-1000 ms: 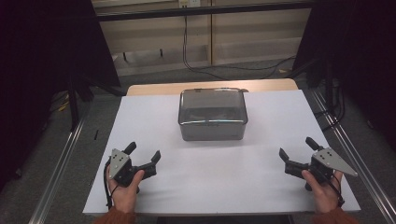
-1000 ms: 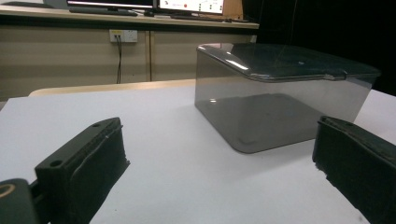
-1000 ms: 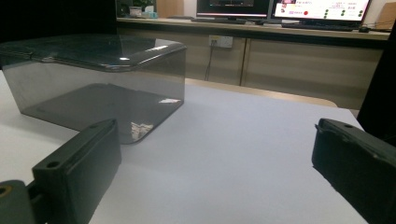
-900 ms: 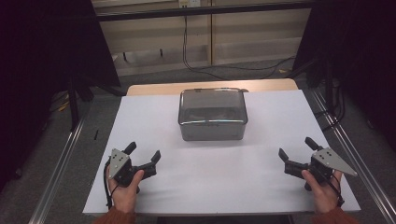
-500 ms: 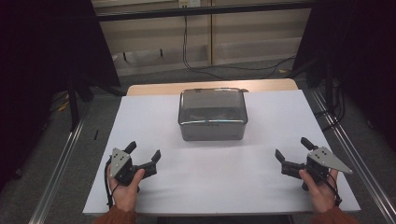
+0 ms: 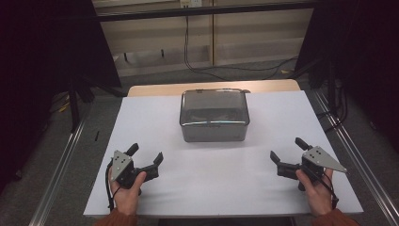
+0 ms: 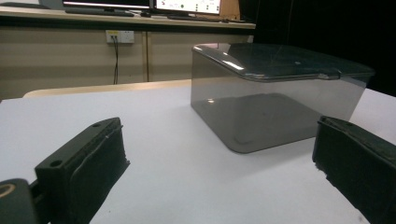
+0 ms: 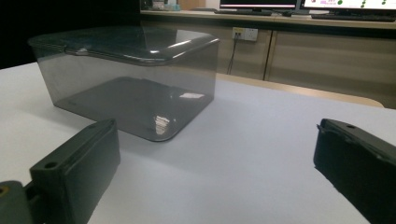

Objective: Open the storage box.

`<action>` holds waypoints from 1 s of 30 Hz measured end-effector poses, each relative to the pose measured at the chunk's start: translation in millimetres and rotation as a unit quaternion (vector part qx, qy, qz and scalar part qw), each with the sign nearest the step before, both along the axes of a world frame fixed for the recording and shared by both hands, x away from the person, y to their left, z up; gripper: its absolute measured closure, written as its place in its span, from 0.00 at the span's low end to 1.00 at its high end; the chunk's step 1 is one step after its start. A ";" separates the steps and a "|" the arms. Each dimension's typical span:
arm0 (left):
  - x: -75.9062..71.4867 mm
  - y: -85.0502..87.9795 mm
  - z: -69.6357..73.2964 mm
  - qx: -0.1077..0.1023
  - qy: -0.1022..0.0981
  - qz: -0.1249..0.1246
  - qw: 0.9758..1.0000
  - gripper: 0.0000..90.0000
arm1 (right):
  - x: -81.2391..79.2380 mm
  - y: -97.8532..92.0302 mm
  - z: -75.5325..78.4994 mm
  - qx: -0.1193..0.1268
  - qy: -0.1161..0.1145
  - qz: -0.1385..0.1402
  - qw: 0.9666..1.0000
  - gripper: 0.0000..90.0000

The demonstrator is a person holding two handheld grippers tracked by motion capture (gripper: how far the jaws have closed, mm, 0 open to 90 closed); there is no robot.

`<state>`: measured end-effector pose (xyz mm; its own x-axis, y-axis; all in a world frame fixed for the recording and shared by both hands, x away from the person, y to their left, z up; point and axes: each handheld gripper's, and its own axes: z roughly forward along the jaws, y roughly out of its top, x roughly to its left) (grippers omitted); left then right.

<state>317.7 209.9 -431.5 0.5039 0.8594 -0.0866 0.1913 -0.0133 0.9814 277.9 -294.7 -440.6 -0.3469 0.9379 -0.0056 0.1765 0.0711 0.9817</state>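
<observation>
Resting Either Side of the Box

Sitting at the far middle of the white surface (image 6: 226, 165), the lidded grey box (image 6: 214, 116) is untouched. Left hand-held gripper (image 6: 145, 160) and right hand-held gripper (image 6: 288, 149) both gape wide, holding nothing, well apart from it.

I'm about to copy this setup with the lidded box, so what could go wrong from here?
The smoky plastic box stands loose on the smooth white table, so a one-sided push from the left gripper or right gripper may slide it rather than grip it. Its lid sits closed with a small tab; the wide-open jaws could slip off that thin edge. Its glossy walls may also be slippery.
</observation>
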 end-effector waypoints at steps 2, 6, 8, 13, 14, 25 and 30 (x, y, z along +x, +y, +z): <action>1.0 -0.3 0.0 0.002 0.001 -0.003 1.000 0.03 | 0.3 0.5 0.2 0.001 -0.001 0.003 1.000 0.00; 1.3 -1.0 0.6 0.004 -0.001 -0.010 1.000 0.04 | 4.5 5.8 1.4 0.001 -0.010 0.006 1.000 0.00; 1.4 -1.8 0.2 0.002 0.001 -0.009 1.000 0.04 | 6.9 10.1 1.2 0.001 -0.011 0.010 1.000 0.00; 1.6 -2.5 -0.5 0.003 0.004 -0.009 1.000 0.05 | 13.4 21.7 2.1 -0.002 -0.012 0.009 1.000 0.00; 1.6 -2.5 -0.5 0.003 0.004 -0.009 1.000 0.05 | 14.9 23.0 2.1 -0.002 -0.011 0.012 1.000 0.00; 1.6 -3.2 -0.7 0.008 0.011 -0.010 1.000 0.05 | 26.8 37.8 5.6 0.014 -0.013 0.042 0.999 0.00; 1.3 -3.3 -0.6 0.006 0.009 -0.013 1.000 0.05 | 33.1 44.5 6.1 0.012 -0.010 0.052 0.999 0.00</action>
<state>319.0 206.6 -432.2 0.5240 0.8473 -0.0862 0.2088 -0.0297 0.9775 311.0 -250.2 -434.5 -0.4426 0.8967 0.0087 0.1502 0.0646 0.9865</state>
